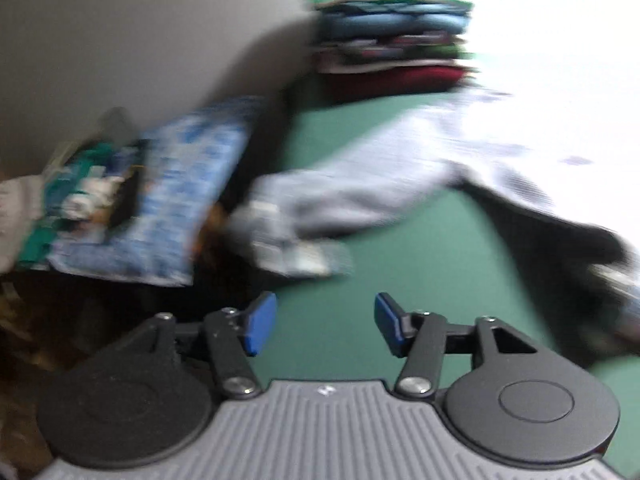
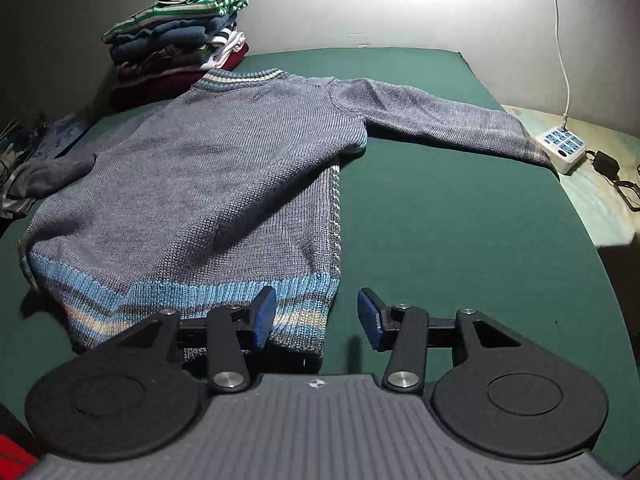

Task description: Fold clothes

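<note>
A grey-blue knit sweater (image 2: 208,184) with light-blue and cream hem stripes lies flat on the green table (image 2: 460,240), and its right sleeve (image 2: 448,120) is stretched out toward the table's right edge. My right gripper (image 2: 317,314) hangs open over the hem's near right corner. Its left finger (image 2: 264,316) is above the stripes, and the sweater's edge lies between the jaws without being pinched. In the blurred left wrist view, the other sleeve (image 1: 360,184) runs to its cuff (image 1: 288,248) near the table's left edge. My left gripper (image 1: 325,312) is open above bare green cloth, short of that cuff.
A stack of folded clothes (image 2: 180,36) (image 1: 392,36) stands at the back left against the wall. Blue patterned fabric and clutter (image 1: 180,192) lie off the table's left side. A white power strip (image 2: 562,148) with cable and a black adapter (image 2: 606,164) sit at the right.
</note>
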{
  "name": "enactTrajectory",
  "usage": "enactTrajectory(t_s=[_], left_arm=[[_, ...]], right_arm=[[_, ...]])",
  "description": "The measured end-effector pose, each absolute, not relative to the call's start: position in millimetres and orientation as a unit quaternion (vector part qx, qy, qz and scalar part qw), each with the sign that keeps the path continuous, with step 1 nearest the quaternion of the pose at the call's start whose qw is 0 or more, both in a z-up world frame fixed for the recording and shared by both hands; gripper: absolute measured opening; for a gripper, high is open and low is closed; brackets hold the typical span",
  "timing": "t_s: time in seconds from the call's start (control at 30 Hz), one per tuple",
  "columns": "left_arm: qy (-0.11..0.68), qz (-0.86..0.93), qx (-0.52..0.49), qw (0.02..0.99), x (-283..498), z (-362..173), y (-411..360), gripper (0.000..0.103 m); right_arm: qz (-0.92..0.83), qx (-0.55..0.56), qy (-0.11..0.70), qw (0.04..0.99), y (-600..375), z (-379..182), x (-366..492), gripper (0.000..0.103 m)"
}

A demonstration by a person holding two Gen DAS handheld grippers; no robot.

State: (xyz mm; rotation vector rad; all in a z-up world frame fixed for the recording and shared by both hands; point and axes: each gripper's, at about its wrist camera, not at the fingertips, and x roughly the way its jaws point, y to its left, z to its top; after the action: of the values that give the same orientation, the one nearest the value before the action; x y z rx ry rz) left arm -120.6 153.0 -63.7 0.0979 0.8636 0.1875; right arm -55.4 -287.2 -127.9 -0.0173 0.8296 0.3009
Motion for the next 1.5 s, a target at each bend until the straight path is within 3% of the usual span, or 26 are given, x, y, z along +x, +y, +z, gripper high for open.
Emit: enactTrajectory(t_s=[0.07,0.2,0.33,0.4,0.47,0.53,0.8,0.87,1.03,1.5], left_arm=[[0.416,0.042,0.046,0.907,-133.3,-64.9,117.8,0.073],[0.415,-0.009,0.046,0.909,-133.5,-74.6,63.0,0.073],[0.422,-0.025,0.039,0.905,-120.3,-87.7,29.9,0.082],[0.426,-0.019,0.034,0.904,-112.4,-92.8,21.8,0.076],[0.437,-0.021,0.007,0.899,-107.0,-95.5,23.1,0.05],[0.446,-0.026,-0.023,0.895,-103.6,-96.7,26.6,0.033],[0.43,-0.023,-0.047,0.901,-122.8,-78.3,30.0,0.029],[0.433,-0.014,-0.05,0.9,-122.8,-79.3,32.1,0.009],[0.43,0.007,-0.07,0.9,-127.6,-76.2,37.9,0.005],[0.439,-0.002,-0.197,0.876,-162.4,-56.5,59.2,0.004]], right_arm=[[0.154,-0.004,0.406,0.901,-286.3,-131.7,-54.6,0.048],[0.176,-0.013,0.412,0.894,-281.7,-135.9,-50.4,0.043],[0.187,-0.014,0.416,0.89,-284.0,-139.7,-47.1,0.043],[0.194,-0.015,0.412,0.89,-285.5,-140.1,-47.3,0.043],[0.201,-0.021,0.406,0.891,-285.4,-140.7,-47.8,0.041],[0.207,-0.03,0.399,0.893,-285.2,-141.3,-48.3,0.027],[0.232,-0.023,0.394,0.889,-293.2,-141.6,-46.6,0.022],[0.232,-0.014,0.396,0.888,-295.5,-141.6,-45.2,0.017],[0.232,0.021,0.413,0.881,-301.7,-140.2,-38.6,0.009],[0.255,0.007,0.45,0.856,-337.6,-100.9,-62.3,0.008]])
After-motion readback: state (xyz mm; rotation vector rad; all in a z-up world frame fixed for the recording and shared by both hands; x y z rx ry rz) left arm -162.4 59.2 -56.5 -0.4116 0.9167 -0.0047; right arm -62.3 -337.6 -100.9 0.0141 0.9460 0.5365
